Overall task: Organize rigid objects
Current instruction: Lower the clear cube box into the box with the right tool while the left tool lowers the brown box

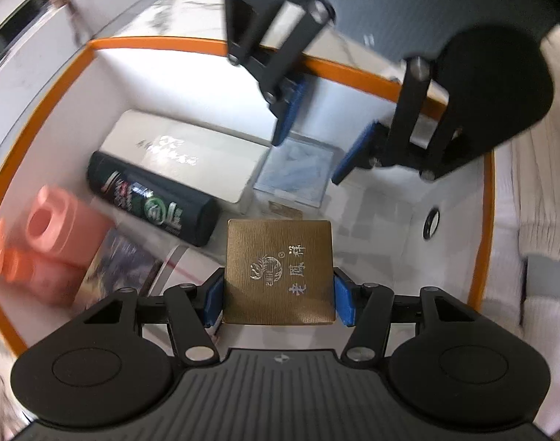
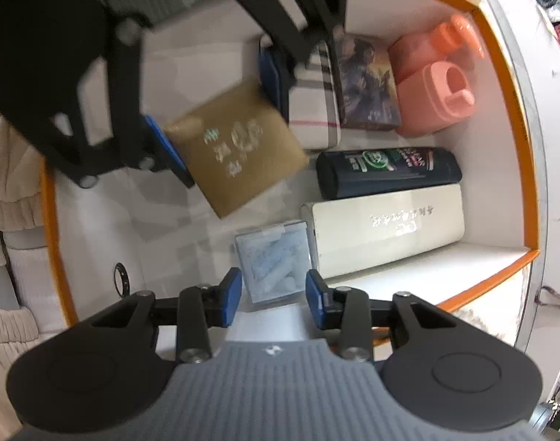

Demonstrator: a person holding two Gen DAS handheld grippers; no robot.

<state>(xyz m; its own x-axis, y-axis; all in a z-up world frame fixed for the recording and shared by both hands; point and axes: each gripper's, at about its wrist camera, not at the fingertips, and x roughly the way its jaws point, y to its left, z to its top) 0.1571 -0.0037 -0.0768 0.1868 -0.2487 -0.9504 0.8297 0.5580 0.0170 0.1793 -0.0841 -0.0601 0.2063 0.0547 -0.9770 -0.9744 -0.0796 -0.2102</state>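
My left gripper point(image 1: 278, 299) is shut on a flat gold box point(image 1: 278, 272) with Chinese lettering and holds it above the floor of a white bin with an orange rim point(image 1: 151, 41). The gold box also shows in the right wrist view point(image 2: 236, 150), between the left gripper's blue pads. My right gripper point(image 2: 273, 296) is open and empty, just above a clear plastic box point(image 2: 270, 259) of pale blue pieces. It shows in the left wrist view point(image 1: 315, 136) at the bin's far side, over the clear box point(image 1: 294, 172).
In the bin lie a long white case point(image 2: 386, 231), a dark bottle point(image 2: 388, 171), a pink container point(image 2: 432, 95), a picture box point(image 2: 366, 82), and a striped case point(image 2: 316, 110). A black ring point(image 2: 120, 279) lies near the rim. Cream cloth point(image 2: 11, 191) lies outside.
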